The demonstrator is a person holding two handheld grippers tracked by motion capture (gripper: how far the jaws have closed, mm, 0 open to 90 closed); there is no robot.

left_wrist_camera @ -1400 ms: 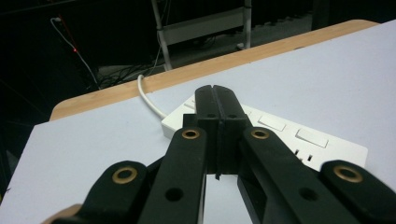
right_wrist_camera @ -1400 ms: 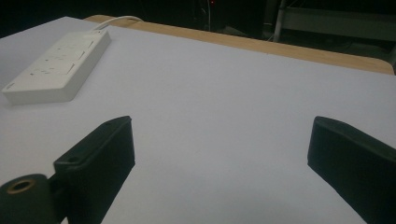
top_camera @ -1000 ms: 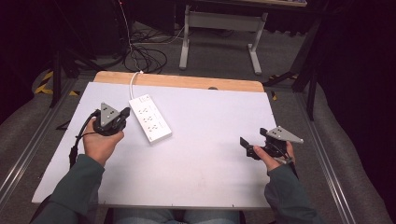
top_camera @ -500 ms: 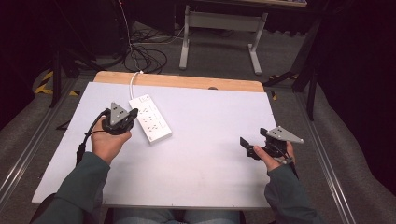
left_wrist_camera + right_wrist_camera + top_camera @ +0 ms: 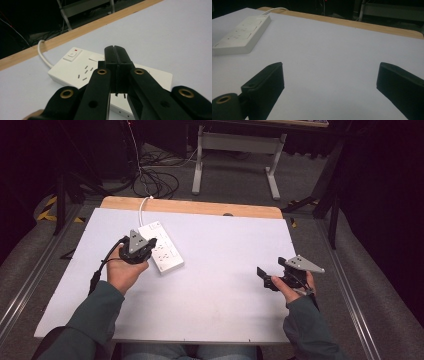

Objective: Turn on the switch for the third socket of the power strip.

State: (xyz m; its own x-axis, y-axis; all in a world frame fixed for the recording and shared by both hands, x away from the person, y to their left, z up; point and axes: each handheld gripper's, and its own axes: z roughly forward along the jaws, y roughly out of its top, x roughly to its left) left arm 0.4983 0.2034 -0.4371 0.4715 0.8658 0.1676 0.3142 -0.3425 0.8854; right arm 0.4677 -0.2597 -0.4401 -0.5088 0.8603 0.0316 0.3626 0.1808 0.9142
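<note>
Left gripper [image 5: 145,247] sits over the near half of the white power strip [image 5: 161,246], seen from the high view; I can't tell from there whether it touches. In the left gripper view the jaws are pressed together with nothing between them, tips [image 5: 117,65] hanging over the strip's top face [image 5: 82,68]. That view gives me what the high one doesn't: a rocker switch [image 5: 72,53] with a small red mark at the strip's far-left end, socket slots just ahead-left of the tips, and the white cord [image 5: 43,53] leaving the switch end toward the wooden table edge [image 5: 30,53]. The high view shows the cord [image 5: 143,209] running off the far side of the table to a tangle of black cables [image 5: 155,182] on the floor, plus the left hand [image 5: 125,272] wrapped around the gripper body. Right gripper [image 5: 264,277] is well apart from the strip, on the opposite side of the white tabletop [image 5: 225,250], held by the right hand [image 5: 292,287]. From above its jaw state is hard to read; the right gripper view settles it: jaws spread wide, bare tabletop [image 5: 332,57] between them, nothing held. From that camera the strip [image 5: 243,33] lies far ahead-left, long side angled away, cord [image 5: 274,9] curling off its far end.
</note>
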